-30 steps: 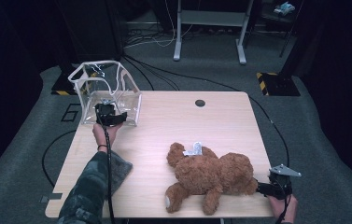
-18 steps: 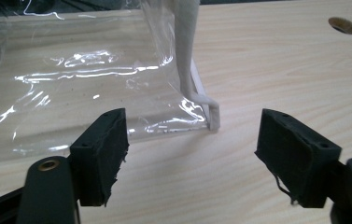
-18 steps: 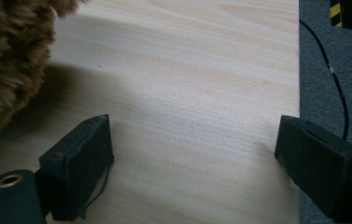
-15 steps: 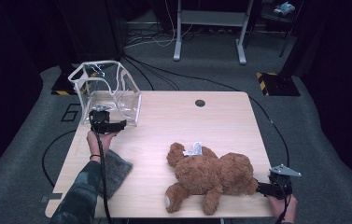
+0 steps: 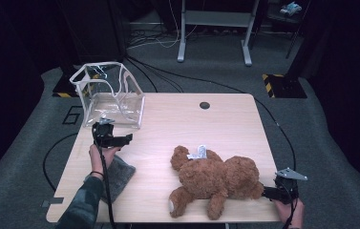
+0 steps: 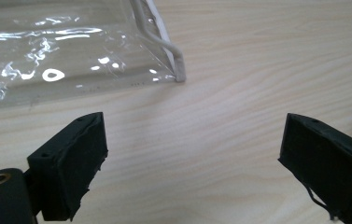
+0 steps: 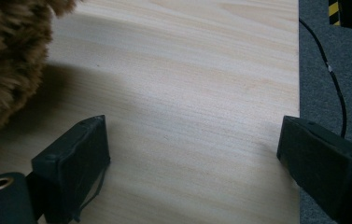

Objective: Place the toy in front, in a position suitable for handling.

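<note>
A clear plastic bag with white trim stands open at the table's far left corner; its near corner lies on the wood just ahead of my left gripper. That gripper hovers a little in front of the bag. Its jaws have just been opening and nothing is between them. A brown teddy bear lies face down near the front edge. My right gripper sits by the bear's right side, open and empty, with the bear's fur to its left.
A grey cloth lies under the person's left forearm at the front left. A dark round hole marks the table's far side. The table's right edge is close to the right gripper, with carpet and a cable beyond it.
The left gripper has drawn back from the bag's front edge toward the person, and its jaws have spread wider. The right gripper and the bear have stayed put.
</note>
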`<state>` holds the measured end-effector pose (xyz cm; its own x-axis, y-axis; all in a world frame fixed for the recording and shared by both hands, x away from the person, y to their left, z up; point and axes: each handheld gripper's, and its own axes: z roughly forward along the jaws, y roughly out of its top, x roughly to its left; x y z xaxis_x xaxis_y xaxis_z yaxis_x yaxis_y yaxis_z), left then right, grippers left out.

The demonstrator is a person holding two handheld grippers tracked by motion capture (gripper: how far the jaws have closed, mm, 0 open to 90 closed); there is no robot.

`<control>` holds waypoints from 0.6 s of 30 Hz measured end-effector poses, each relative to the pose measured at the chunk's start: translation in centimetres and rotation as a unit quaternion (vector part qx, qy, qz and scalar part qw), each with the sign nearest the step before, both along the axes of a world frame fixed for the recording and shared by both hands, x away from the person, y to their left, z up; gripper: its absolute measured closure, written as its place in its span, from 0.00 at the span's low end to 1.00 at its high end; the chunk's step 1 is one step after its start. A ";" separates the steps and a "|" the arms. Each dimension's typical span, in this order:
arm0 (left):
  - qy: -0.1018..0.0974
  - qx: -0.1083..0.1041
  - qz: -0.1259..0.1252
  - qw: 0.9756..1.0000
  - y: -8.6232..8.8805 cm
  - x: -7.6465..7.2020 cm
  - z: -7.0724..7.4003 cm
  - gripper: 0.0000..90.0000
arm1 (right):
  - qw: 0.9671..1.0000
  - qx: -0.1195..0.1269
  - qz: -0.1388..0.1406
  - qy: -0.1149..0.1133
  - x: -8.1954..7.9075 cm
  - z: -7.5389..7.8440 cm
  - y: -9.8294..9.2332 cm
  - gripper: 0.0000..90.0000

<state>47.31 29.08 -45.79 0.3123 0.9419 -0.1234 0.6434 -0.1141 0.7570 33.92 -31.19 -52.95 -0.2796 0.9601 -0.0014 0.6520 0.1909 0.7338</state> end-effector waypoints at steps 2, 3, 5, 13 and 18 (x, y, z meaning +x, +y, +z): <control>0.000 0.002 -0.001 1.000 0.0 -0.6 -0.2 0.08 | 1.000 0.000 0.001 0.002 0.0 0.0 0.1 0.09; -0.003 0.007 -0.003 1.000 0.0 -0.9 -0.3 0.07 | 1.000 0.000 0.002 0.001 0.0 0.0 0.1 0.09; -0.003 0.002 0.002 1.000 0.0 -1.3 -0.5 0.07 | 1.000 -0.001 -0.002 0.003 -0.1 0.0 0.2 0.08; 0.003 0.005 -0.013 1.000 -0.8 -3.1 -1.1 0.06 | 1.000 -0.006 -0.001 0.026 0.0 0.4 0.3 0.07; 0.013 0.006 -0.024 1.000 -1.3 -3.9 -0.9 0.06 | 0.999 0.014 0.011 0.046 -0.1 1.0 0.2 0.09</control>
